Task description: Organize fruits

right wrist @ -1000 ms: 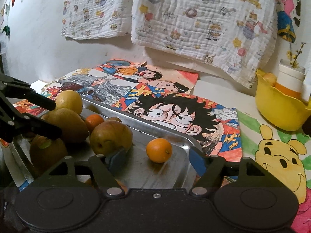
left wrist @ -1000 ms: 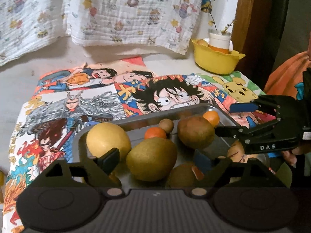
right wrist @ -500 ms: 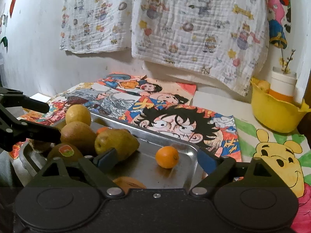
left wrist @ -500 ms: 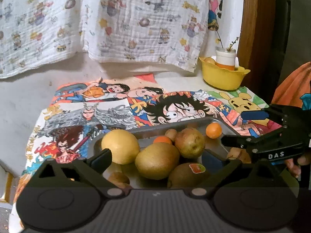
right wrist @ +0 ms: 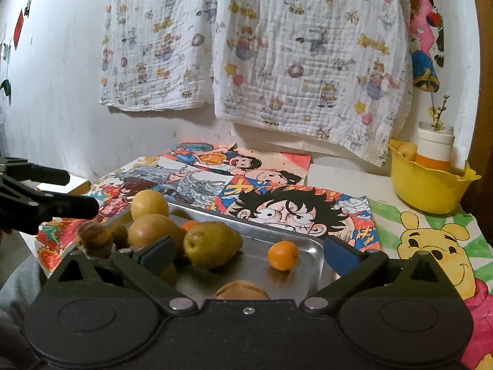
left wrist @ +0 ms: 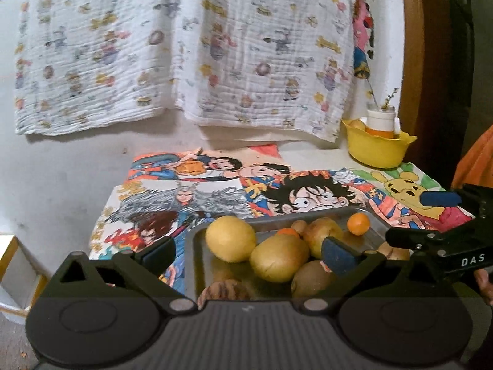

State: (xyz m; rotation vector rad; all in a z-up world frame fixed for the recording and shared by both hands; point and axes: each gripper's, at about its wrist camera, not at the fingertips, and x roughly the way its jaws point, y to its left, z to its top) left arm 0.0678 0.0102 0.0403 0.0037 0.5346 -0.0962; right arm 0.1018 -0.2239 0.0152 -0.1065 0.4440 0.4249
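A steel tray (left wrist: 197, 246) (right wrist: 311, 246) sits on a cartoon-print table cover and holds several fruits: a yellow round fruit (left wrist: 230, 238) (right wrist: 149, 205), pears (left wrist: 279, 262) (right wrist: 212, 244), a small orange (left wrist: 358, 224) (right wrist: 283, 255), kiwis and a walnut-like fruit (right wrist: 94, 237). My left gripper (left wrist: 246, 254) is open and empty, held above the tray's near left edge. My right gripper (right wrist: 246, 254) is open and empty, above the tray's near right edge. Each gripper shows in the other's view.
A yellow bowl (left wrist: 377, 149) (right wrist: 428, 188) with a white-and-orange jar and a fruit stands at the back right corner. Printed cloths hang on the wall behind. The table's left edge drops off beside a white box (left wrist: 12, 265).
Both grippers have pulled back and risen from the tray, so the fruits look smaller and farther away. Both stayed open and empty. The fruits have not moved.
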